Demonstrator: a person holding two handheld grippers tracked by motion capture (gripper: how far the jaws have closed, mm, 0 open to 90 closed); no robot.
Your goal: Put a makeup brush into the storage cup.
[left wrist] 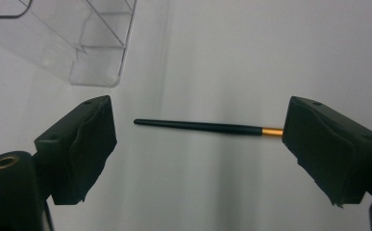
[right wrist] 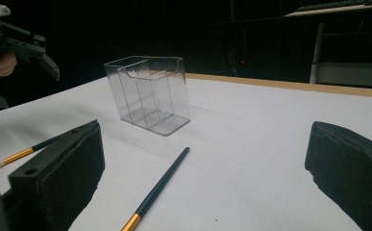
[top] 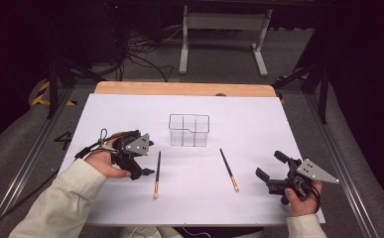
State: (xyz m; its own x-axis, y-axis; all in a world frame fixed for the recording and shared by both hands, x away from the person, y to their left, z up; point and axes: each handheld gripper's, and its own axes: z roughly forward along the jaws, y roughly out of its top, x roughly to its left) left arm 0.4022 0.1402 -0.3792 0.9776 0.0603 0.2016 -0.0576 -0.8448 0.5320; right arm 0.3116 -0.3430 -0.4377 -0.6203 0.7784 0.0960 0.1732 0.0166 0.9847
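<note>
Two slim black-handled brushes lie on the white sheet (top: 249, 124). The left brush (top: 157, 173) has its pale bristles toward me. My left gripper (top: 150, 157) hovers open just left of it. In the left gripper view that brush (left wrist: 198, 127) lies crosswise between the spread jaws of the left gripper (left wrist: 199, 103), untouched. The right brush (top: 228, 169) lies left of my open right gripper (top: 271, 164). In the right gripper view it (right wrist: 164, 180) points away between the jaws of the right gripper (right wrist: 205, 130), and the left brush (right wrist: 22, 154) shows at far left.
A clear plastic organizer with dividers (top: 189, 130) stands upright mid-sheet, behind both brushes; the organizer (left wrist: 78, 43) also shows at upper left in the left gripper view and stands (right wrist: 147, 94) ahead in the right gripper view. A wooden table edge (top: 179, 89) runs along the back.
</note>
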